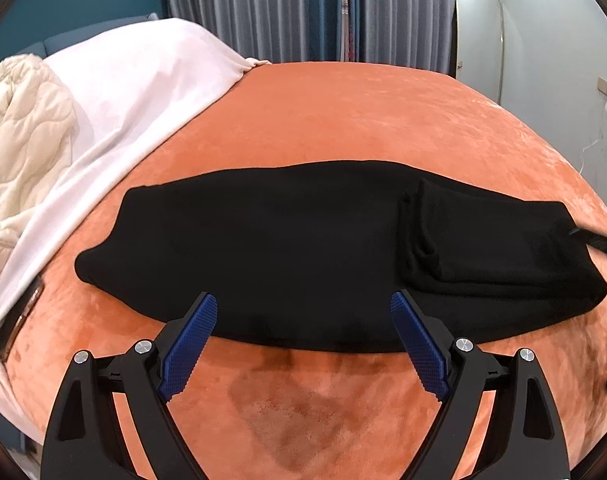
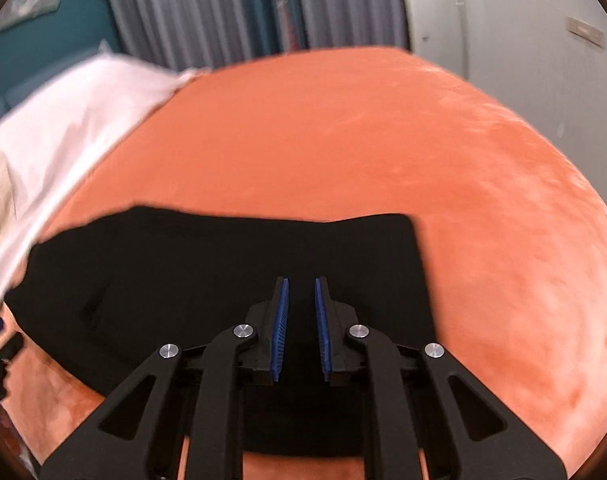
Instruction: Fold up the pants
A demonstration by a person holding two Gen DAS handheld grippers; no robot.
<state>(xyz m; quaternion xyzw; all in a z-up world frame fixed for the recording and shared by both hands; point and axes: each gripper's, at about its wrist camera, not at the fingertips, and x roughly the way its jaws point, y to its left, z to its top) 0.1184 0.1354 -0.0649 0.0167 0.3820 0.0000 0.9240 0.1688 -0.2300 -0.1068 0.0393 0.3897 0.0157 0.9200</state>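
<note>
Black pants (image 1: 263, 240) lie stretched left to right on the orange bed cover (image 1: 343, 112). Their right end is doubled over into a thicker folded part (image 1: 483, 248). My left gripper (image 1: 303, 298) hovers open over the pants' near edge, its blue pads wide apart with nothing between them. A dark blurred finger of my right gripper (image 1: 599, 244) shows at the pants' right end. In the right wrist view my right gripper (image 2: 301, 280) sits over the pants (image 2: 183, 260), jaws nearly together with a narrow gap. Black on black hides whether cloth is pinched.
A white sheet (image 1: 123, 92) and a cream quilt (image 1: 19, 128) cover the bed's left side. Grey curtains (image 1: 283, 8) hang behind the bed, and a tall mirror (image 1: 479, 32) leans on the right wall. Orange cover (image 2: 423, 140) stretches beyond the pants.
</note>
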